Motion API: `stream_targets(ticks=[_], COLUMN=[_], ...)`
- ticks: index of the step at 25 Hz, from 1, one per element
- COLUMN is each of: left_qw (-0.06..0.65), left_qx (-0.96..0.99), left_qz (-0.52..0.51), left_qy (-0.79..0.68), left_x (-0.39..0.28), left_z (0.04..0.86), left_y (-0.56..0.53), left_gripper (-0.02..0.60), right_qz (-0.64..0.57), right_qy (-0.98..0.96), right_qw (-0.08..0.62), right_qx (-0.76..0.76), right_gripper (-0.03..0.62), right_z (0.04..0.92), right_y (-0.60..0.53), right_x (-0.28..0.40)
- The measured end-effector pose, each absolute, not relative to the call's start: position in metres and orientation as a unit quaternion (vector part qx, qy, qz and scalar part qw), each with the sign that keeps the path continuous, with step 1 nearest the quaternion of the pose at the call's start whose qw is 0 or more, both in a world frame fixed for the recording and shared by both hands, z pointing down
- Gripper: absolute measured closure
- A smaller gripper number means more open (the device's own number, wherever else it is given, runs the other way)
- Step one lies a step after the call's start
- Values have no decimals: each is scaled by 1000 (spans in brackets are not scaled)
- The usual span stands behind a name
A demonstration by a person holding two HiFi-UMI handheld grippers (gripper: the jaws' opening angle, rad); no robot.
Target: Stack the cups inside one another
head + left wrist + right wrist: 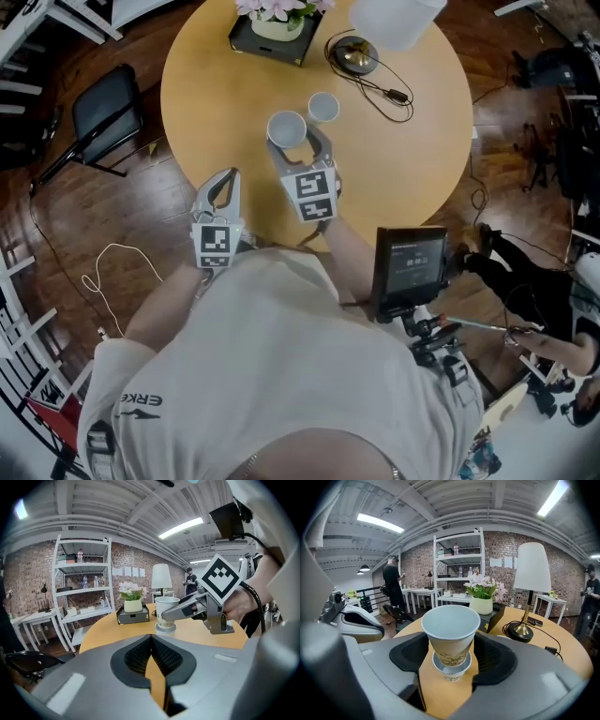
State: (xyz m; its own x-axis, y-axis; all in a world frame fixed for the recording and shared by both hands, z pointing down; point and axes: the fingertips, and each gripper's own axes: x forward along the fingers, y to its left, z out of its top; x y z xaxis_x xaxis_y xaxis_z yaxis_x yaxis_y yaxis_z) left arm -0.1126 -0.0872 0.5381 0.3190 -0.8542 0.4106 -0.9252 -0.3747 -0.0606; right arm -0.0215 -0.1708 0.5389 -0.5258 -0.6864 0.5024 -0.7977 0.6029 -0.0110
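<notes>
**A:** What is at the left?

**B:** The left gripper [230, 176]. It is left of the base cup [451, 670], nearer the person and apart from it. Its jaws are pressed together with nothing between them.

**A:** And the base cup?

**B:** It is a paper cup standing upright on the round wooden counter [216, 84], mouth up.

**A:** Where is the other cup?

**B:** The top cup [451, 634] hangs straight above the base cup, with its foot at the base cup's mouth. I cannot tell whether it has entered. The right gripper [298, 141] pinches it by the side wall, one jaw on each side, about halfway up.

**A:** Which way does it point?

**B:** Its mouth is up and its narrow foot down. Its long axis is upright and seems in line with the base cup's.

**A:** How should it handle?

**B:** It is probably very light, thin-walled and easy to crush, so a gentle pinch at mid-wall suits it. The taper should guide it in. A tilted cup might catch on the base cup's rim and tip it over.
</notes>
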Motion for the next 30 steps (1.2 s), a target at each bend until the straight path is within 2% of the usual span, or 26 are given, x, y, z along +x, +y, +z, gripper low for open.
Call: stream_targets(ticks=[15, 30], left_qw=[109, 104], left_qx=[810, 818], left_qz=[204, 202], left_qy=[-538, -529], left_x=[-112, -107], left_z=[552, 556], left_y=[-98, -105], left_gripper=[580, 580], right_qz=[154, 157], right_qy=[-857, -848], right_qw=[265, 271], right_qx=[415, 429], right_gripper=[252, 192], right_z=[575, 584], right_y=[-171, -170], right_x=[-25, -17])
